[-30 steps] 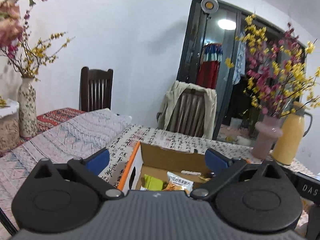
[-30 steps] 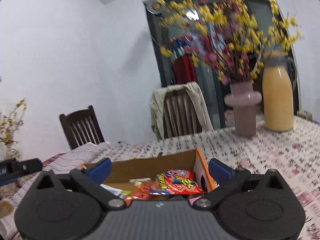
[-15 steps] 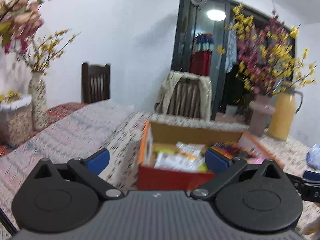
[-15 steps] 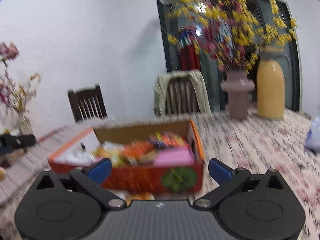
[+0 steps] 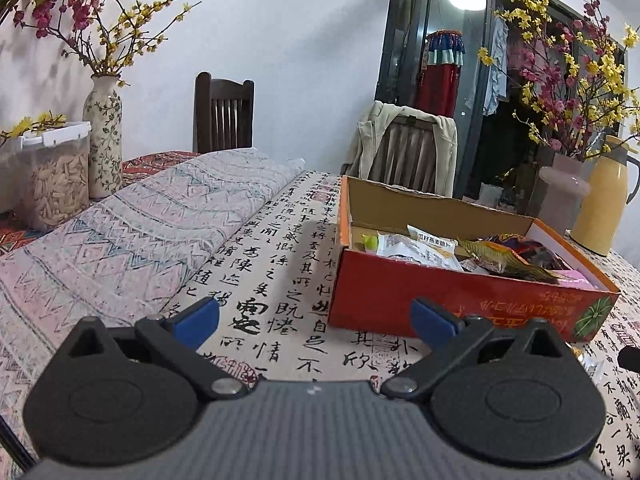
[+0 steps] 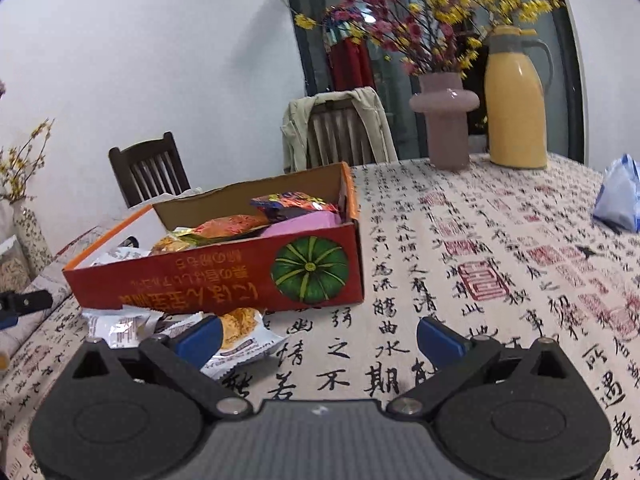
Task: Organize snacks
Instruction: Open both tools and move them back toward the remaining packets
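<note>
We've got both tools wide open and empty here: left gripper (image 5: 316, 318), right gripper (image 6: 319, 334). The red cardboard box with the green pumpkin print (image 6: 224, 270) sits mid-frame, already stuffed with packets. A few white crinkly snack packets (image 6: 236, 332) lie loose on the calligraphy-print tablecloth (image 6: 460, 264), lower left, touching the box front, probably next to go in.
</note>
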`<action>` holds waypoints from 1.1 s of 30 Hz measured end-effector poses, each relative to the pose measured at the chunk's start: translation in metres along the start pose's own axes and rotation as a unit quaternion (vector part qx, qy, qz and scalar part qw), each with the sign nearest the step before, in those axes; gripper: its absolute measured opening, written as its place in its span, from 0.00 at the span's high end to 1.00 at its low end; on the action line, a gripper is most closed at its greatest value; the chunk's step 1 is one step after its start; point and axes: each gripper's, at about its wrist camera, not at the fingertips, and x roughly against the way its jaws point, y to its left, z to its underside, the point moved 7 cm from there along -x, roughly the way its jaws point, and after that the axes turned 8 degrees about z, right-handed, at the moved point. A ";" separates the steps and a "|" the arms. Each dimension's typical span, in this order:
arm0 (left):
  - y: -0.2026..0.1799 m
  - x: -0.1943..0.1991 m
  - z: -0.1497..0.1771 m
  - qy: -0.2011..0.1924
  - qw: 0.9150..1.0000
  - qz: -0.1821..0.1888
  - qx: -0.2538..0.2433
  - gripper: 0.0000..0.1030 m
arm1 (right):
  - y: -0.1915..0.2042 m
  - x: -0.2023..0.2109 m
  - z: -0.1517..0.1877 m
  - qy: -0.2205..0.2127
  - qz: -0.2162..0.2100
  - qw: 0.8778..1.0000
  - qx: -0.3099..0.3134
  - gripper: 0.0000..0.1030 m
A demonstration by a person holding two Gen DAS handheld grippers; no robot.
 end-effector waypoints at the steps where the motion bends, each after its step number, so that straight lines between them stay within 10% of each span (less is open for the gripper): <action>1: 0.000 0.000 0.000 0.001 1.000 0.000 -0.001 0.00 | -0.001 0.000 0.000 0.002 -0.001 1.000 -0.004 0.00; 33: 0.006 -0.002 0.001 0.007 0.999 0.014 0.033 0.00 | 0.037 0.000 0.002 0.013 0.002 0.998 0.060 0.00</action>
